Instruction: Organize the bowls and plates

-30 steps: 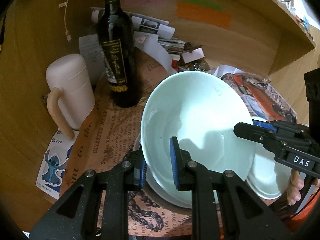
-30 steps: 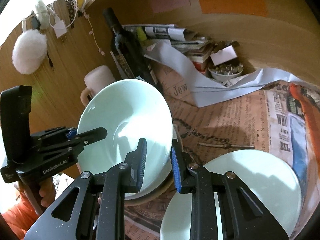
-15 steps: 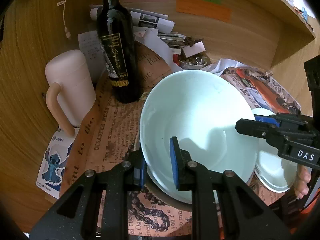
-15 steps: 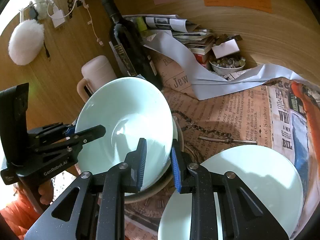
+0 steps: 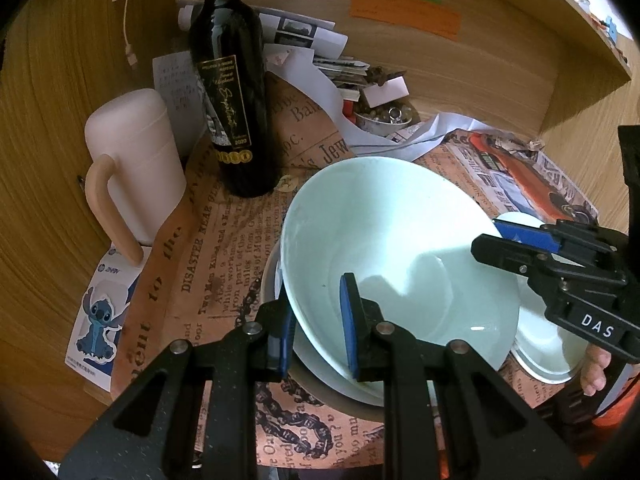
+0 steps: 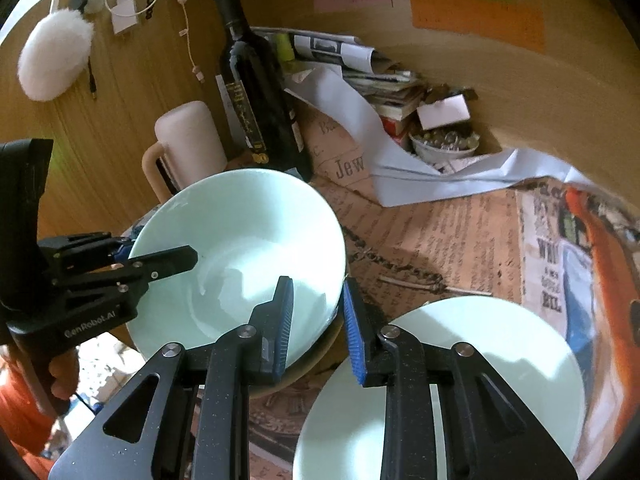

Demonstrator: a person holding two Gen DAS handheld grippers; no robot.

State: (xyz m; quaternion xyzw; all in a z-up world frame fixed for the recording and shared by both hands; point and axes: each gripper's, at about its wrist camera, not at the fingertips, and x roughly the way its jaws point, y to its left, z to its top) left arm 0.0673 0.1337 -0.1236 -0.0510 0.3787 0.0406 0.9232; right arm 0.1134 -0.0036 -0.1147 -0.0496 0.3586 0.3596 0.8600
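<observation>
A large pale green bowl (image 5: 400,240) (image 6: 240,232) sits tilted on a stack of a white dish (image 5: 277,280) and a tan dish (image 5: 265,292). My left gripper (image 5: 316,312) (image 6: 160,252) is shut on the bowl's near-left rim, one blue pad inside and one outside. On the opposite rim is my right gripper (image 6: 316,312) (image 5: 490,236); its jaws are opening, with the bowl's wall still between the pads and touching them. A flat pale green plate (image 6: 500,340) (image 5: 548,344) lies on the newspaper just right of the stack, under the right gripper.
A dark wine bottle (image 5: 232,120) and a pink lidded mug (image 5: 132,160) stand close behind the bowl on the left. Loose papers and a small bowl of trinkets (image 5: 384,116) fill the back corner. Wooden walls enclose the newspaper-covered desk (image 6: 460,240).
The bowl has tipped a little flatter onto the stack. My right gripper has rolled slightly; the left has kept still.
</observation>
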